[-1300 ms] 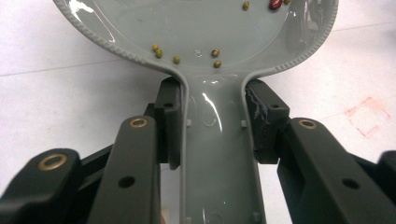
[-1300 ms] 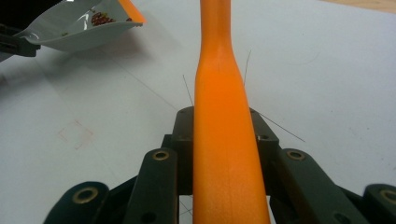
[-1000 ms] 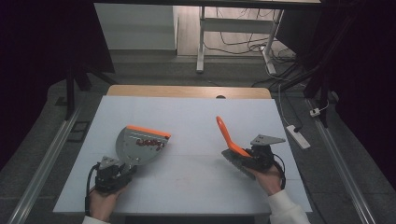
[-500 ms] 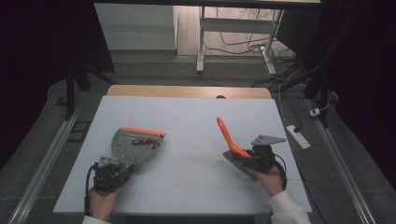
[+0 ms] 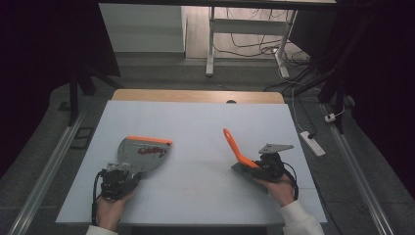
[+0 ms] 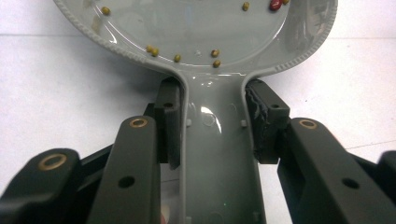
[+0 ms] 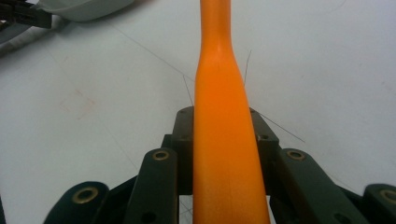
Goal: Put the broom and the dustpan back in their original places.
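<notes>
A grey dustpan [image 5: 139, 152] with an orange front lip [image 5: 149, 140] lies on the white table at the left. My left gripper [image 5: 119, 177] is shut on its handle [image 6: 219, 154], and the pads press both sides of that handle. Several small yellow-green beans [image 6: 177, 58] and a red one [image 6: 274, 5] lie in the pan [image 6: 196, 28]. At the right, my right gripper [image 5: 264, 166] is shut on an orange brush handle [image 5: 234, 146] that slants up and to the left. The handle [image 7: 219, 121] runs straight out between the jaws. The grey brush head [image 5: 243, 171] rests low by the gripper.
The white table top [image 5: 195, 122] has a wooden strip [image 5: 195, 96] along its far edge. A power strip [image 5: 311, 143] lies on the floor to the right. A desk frame and cables [image 5: 244, 44] stand beyond the table. The dustpan's edge [image 7: 84, 9] shows in the right gripper view.
The dustpan has swung slightly to the left in my left gripper. The right gripper and the orange handle have stayed in place.
</notes>
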### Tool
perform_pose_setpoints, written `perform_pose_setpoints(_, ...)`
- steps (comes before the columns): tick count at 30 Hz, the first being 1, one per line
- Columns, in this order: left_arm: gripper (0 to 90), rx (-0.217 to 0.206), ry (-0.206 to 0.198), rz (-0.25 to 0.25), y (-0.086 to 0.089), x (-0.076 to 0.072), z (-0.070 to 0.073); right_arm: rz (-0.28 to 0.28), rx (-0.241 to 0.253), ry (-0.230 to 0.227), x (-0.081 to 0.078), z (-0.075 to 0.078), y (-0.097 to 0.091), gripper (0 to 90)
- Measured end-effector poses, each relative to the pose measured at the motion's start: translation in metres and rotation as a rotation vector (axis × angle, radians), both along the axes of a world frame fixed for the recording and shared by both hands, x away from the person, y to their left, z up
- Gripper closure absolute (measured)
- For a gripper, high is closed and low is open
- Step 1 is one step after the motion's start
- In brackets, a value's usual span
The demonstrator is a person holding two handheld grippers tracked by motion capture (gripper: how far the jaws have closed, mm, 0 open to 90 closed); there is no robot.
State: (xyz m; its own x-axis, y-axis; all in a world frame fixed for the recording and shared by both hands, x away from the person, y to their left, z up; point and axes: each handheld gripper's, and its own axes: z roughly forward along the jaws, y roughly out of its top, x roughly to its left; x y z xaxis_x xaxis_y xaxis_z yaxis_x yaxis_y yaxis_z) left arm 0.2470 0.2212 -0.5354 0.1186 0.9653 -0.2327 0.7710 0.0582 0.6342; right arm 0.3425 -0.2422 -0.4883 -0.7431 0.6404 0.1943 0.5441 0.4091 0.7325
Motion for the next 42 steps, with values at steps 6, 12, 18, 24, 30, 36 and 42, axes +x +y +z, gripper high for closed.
perform_pose_setpoints(6,61.1,0.014,0.003,-0.008,-0.002,0.001,-0.001,-0.04,-0.022,0.031,0.006,-0.007,-0.003,70.0)
perform_pose_setpoints(12,61.1,0.014,0.005,-0.009,-0.002,0.001,-0.001,-0.07,-0.04,0.025,0.013,-0.009,-0.009,69.0)
perform_pose_setpoints(18,60.9,0.011,0.006,-0.009,-0.002,0.001,-0.001,-0.091,-0.053,0.024,0.023,-0.013,-0.016,60.0)
perform_pose_setpoints(24,60.3,0.004,0.003,-0.013,-0.002,0.0,0.0,-0.12,-0.074,0.026,0.03,-0.018,-0.021,52.2)
perform_pose_setpoints(30,58.2,-0.003,0.005,-0.02,-0.002,0.0,0.0,-0.127,-0.088,0.034,0.035,-0.02,-0.022,47.6)
perform_pose_setpoints(36,54.6,-0.003,0.008,-0.023,-0.002,-0.001,0.0,-0.149,-0.116,0.032,0.037,-0.021,-0.022,43.9)
perform_pose_setpoints(42,40.9,0.013,0.014,-0.029,-0.002,-0.001,0.001,-0.166,-0.162,-0.003,0.036,-0.019,-0.02,43.1)
